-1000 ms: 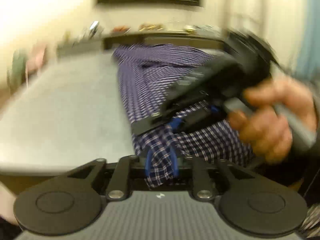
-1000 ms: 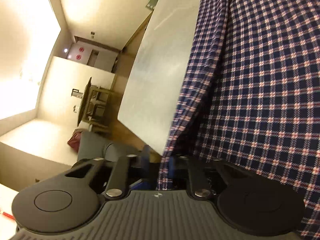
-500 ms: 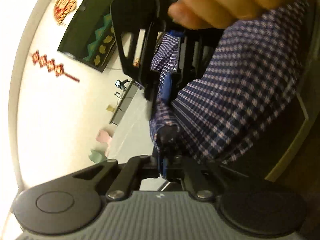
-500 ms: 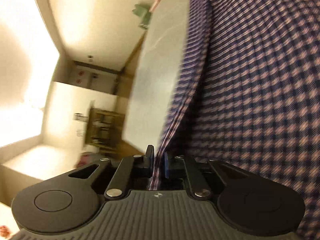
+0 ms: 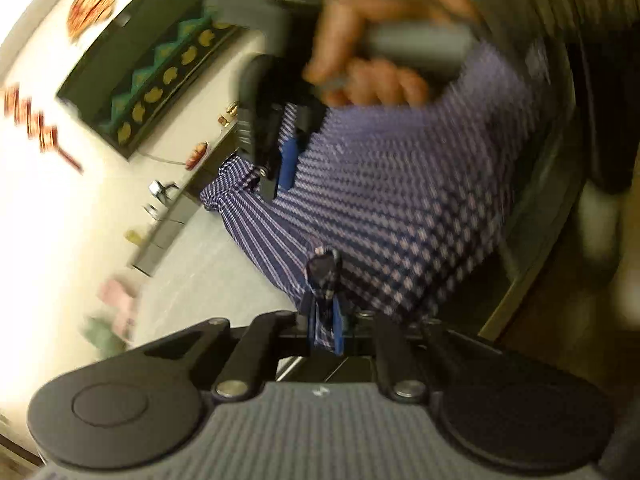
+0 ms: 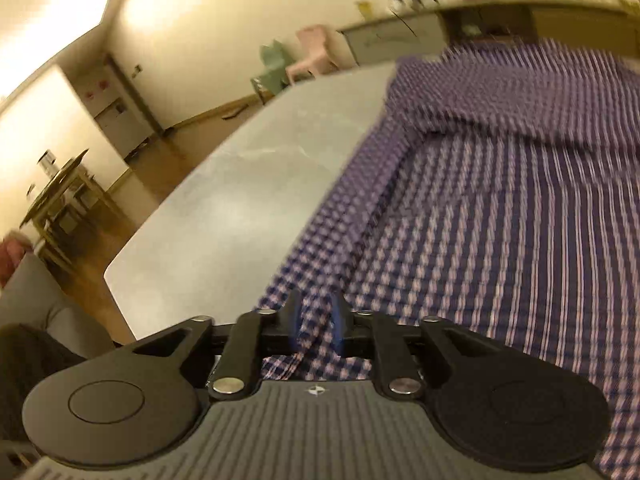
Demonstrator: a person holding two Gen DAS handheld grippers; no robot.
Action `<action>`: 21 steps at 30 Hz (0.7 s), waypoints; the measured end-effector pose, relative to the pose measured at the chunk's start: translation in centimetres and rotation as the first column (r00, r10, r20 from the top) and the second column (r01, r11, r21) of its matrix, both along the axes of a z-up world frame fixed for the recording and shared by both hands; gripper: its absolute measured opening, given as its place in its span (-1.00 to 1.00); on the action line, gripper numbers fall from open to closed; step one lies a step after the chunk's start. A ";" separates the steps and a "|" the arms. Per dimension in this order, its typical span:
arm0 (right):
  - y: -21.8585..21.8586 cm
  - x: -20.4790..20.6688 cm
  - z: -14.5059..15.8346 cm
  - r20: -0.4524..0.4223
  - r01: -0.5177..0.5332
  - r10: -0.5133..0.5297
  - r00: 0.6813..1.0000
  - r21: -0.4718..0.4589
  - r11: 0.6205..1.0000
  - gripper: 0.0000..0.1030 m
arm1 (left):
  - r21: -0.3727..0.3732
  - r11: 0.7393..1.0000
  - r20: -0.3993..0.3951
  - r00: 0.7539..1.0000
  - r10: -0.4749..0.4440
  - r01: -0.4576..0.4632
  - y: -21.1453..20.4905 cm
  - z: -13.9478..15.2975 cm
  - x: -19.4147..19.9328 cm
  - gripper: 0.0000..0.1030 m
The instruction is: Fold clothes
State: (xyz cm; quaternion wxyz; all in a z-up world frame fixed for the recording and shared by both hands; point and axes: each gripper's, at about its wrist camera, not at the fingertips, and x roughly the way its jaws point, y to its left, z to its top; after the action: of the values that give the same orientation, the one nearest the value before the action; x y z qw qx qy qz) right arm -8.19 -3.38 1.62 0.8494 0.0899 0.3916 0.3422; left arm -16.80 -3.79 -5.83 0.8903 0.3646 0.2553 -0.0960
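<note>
A navy, white and red checked shirt lies spread on a grey table. My right gripper is shut on the shirt's near edge. My left gripper is shut on another bunched bit of the same shirt. In the left wrist view the right gripper shows above, in a hand, its blue pads pinching the cloth. The view is tilted and blurred.
The grey table's bare part lies left of the shirt. A long low cabinet with small items stands behind the table. Pink and green small chairs stand at the far left. A wooden table stands further left.
Both grippers have swung with the shirt still held. The right wrist view has rolled from sideways to nearly level. The left wrist view has rolled from level to tilted.
</note>
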 end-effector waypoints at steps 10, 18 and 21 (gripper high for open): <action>-0.9 1.3 1.8 0.067 0.000 0.001 0.998 -0.016 1.000 -0.21 | -0.357 0.934 -0.004 1.000 -0.022 0.019 5.9 7.1 4.7 -0.78; 3.4 9.1 4.5 0.165 0.048 -0.016 0.986 -0.190 0.981 -0.20 | -0.242 0.966 -0.093 0.993 0.072 -0.093 5.6 4.0 19.5 -0.78; 6.5 13.5 4.4 0.213 0.063 -0.007 0.977 -0.255 0.965 -0.20 | -0.299 0.949 -0.134 0.989 0.062 -0.100 7.1 2.0 21.4 -0.78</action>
State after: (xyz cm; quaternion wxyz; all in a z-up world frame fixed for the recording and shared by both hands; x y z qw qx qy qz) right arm 5.34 3.14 6.00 0.8964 -0.0523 0.3394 0.2801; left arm 4.63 3.28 -3.85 0.9218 0.2054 0.3063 -0.1197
